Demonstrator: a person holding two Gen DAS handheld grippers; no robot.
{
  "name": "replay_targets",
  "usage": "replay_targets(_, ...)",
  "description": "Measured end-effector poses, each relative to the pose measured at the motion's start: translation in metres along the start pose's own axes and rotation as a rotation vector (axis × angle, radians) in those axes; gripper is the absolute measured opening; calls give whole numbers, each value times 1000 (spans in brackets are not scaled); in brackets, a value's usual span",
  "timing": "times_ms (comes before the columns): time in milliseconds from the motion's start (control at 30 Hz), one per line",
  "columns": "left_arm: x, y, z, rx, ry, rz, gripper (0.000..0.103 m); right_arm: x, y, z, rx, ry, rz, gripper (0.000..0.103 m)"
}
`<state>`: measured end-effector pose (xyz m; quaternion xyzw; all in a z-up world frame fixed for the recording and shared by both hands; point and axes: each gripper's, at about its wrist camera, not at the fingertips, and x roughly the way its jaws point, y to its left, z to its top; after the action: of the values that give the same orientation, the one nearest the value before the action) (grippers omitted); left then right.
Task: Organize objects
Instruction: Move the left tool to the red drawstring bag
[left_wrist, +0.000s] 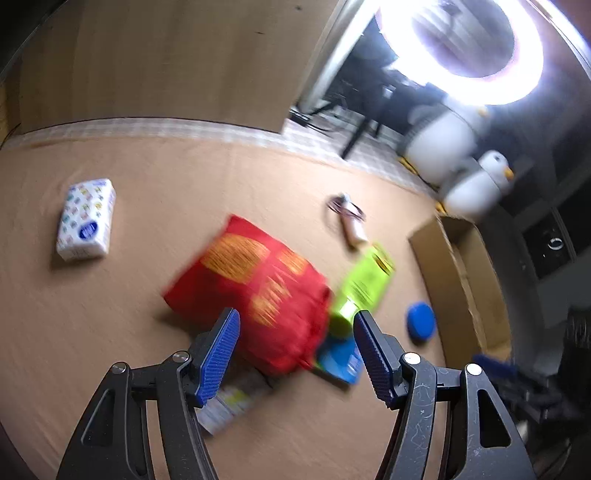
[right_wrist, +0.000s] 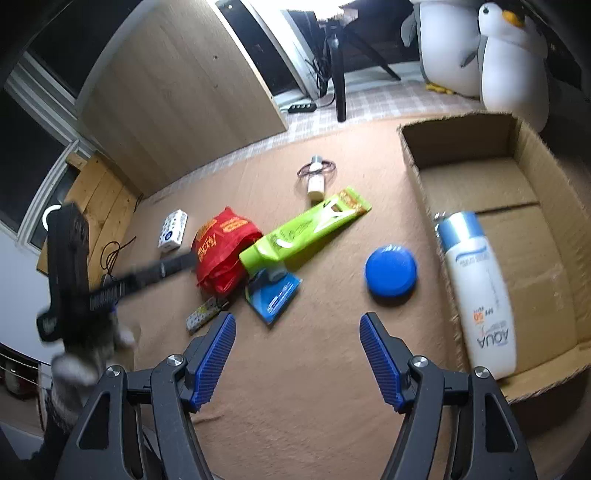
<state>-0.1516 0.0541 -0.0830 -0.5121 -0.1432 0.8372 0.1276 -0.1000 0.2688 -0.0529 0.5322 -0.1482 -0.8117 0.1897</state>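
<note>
Both claws are empty with jaws standing apart: left claw (left_wrist: 295, 354) hangs over the pile, right claw (right_wrist: 297, 354) hovers above bare brown mat (right_wrist: 295, 424) (looks like the floor, not a bench).

Nearest the right claw is a small patterned pack (right_wrist: 205, 314), then a blue card package (right_wrist: 273, 295). Just beyond, a red bag (right_wrist: 221, 251) leans against a green tube (right_wrist: 303, 232) whose cap end lies on the blue card. The blue disc (right_wrist: 390, 270) lies alone, to the right, just beside the cardboard box (right_wrist: 458, 140), which already holds a white bottle (right_wrist: 476, 288). Farther off: a small bottle with a ring (right_wrist: 316, 177), and a tissue pack (left_wrist: 85, 220) far left.

My guess is the disc is the easy next grab for the right claw: come straight down, pinch across its rim, short hop into the box. For the left claw, I'd take the red bag off first, since pulling the tube may drag the card along. The left view is blurry, so settle before closing.
</note>
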Motion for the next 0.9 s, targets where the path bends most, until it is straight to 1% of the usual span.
replay_targets(133, 11, 11, 23, 7, 7, 43, 69, 6, 3, -8, 19, 19, 4, 66)
replay_targets(167, 15, 11, 27, 10, 14, 46, 71, 7, 3, -9, 25, 21, 5, 66)
replay_targets(200, 21, 9, 32, 17, 24, 53, 76, 8, 3, -11, 32, 23, 5, 66)
replay_targets(267, 29, 5, 38, 31, 28, 80, 81, 9, 3, -14, 46, 27, 1, 66)
replay_targets(400, 51, -13, 42, 95, 75, 90, 83, 8, -3, -19, 73, 28, -17, 66)
replay_targets(433, 56, -17, 41, 114, 86, 108, 84, 7, -4, -20, 78, 27, -19, 66)
replay_targets(500, 66, -25, 41, 166, 89, 175, 85, 4, -10, -21, 96, 22, -27, 66)
replay_targets(600, 74, -27, 40, 208, 88, 233, 86, -1, -16, -23, 115, 16, -32, 66)
replay_targets(733, 82, -8, 38, 183, 118, 246, 88, -5, -24, -24, 137, 12, -38, 66)
replay_targets(900, 77, 19, 34, 121, 106, 219, 87, 1, -26, -23, 151, 25, -36, 66)
